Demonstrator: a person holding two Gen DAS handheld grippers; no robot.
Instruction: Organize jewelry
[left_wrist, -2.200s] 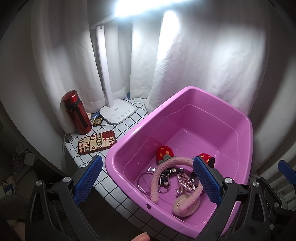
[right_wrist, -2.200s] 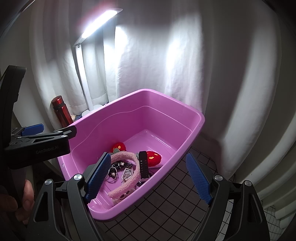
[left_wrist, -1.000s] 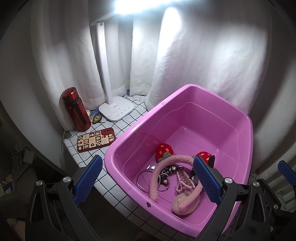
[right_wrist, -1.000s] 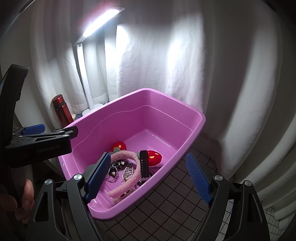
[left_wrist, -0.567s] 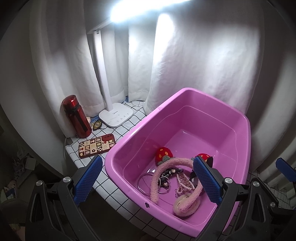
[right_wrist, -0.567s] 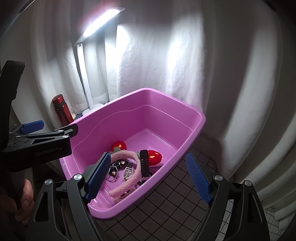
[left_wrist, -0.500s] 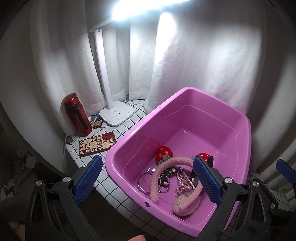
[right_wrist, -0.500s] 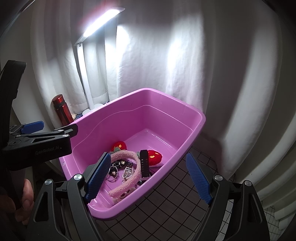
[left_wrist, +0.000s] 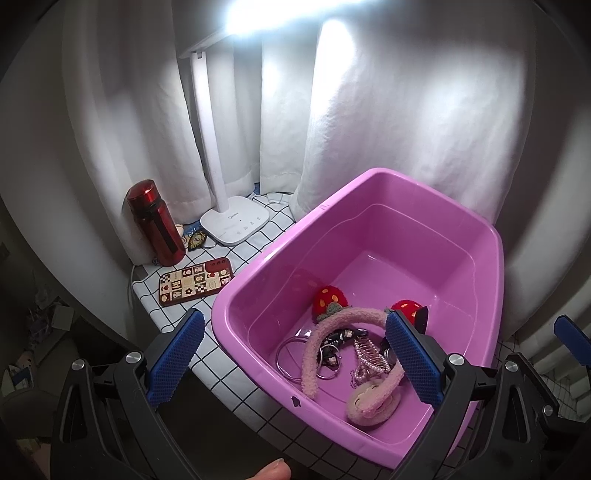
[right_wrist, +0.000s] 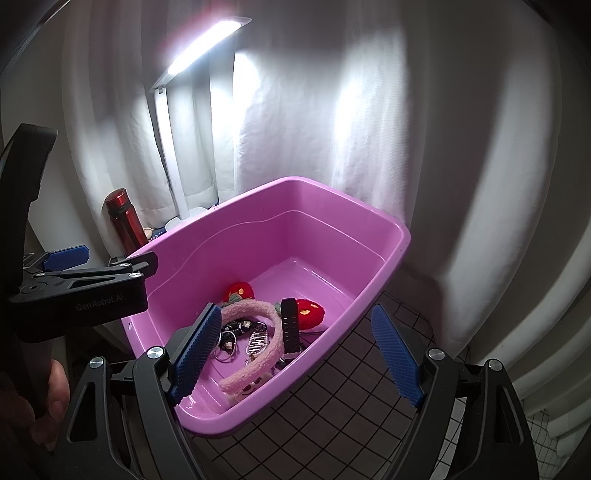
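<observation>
Nothing moves since the earlier frame: left gripper (left_wrist: 293, 360) and right gripper (right_wrist: 295, 352) hover over the pink tub (left_wrist: 369, 192), fingers apart (empty); jewelry (left_wrist: 364, 352) lies inside the tub.

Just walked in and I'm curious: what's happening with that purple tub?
A person holds a left gripper and a right gripper over a purple tub on a checked table. Both are open and empty. A pink headband, bangles, clips and two red strawberry pieces lie jumbled inside, none picked up yet.
</observation>
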